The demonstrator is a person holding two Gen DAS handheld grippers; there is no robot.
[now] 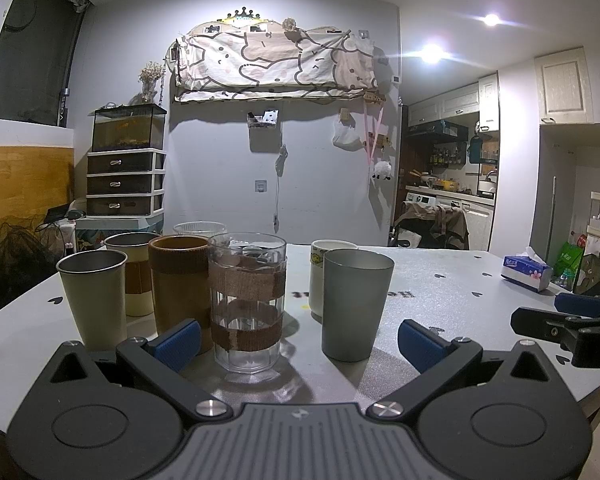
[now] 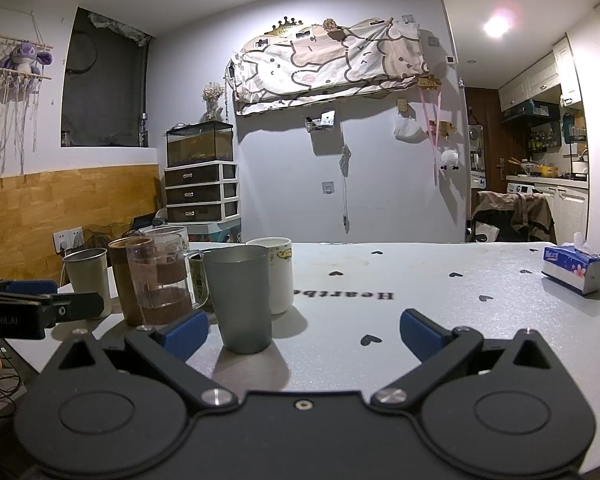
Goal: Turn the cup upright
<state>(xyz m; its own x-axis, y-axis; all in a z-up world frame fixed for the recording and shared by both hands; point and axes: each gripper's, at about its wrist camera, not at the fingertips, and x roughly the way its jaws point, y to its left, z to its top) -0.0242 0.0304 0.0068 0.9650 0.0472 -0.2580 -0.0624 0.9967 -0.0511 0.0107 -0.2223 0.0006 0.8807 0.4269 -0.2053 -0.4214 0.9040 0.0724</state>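
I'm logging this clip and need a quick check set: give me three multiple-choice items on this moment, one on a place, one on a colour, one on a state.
1. Where is the tissue box?
A. On the table's far right, apart from the cups
B. Among the cups
C. Between the left gripper's fingers

2. What colour are the gripper finger pads?
A. Red
B. Blue
C. White

3. How does the grey cup stand?
A. On its side
C. Mouth down
B. Upright, mouth up

Answers: 1 A, the box sits alone near the right edge of the table. 2 B, the pads show blue in both wrist views. 3 B, its open rim faces up, and both the left gripper and right gripper are open and empty.
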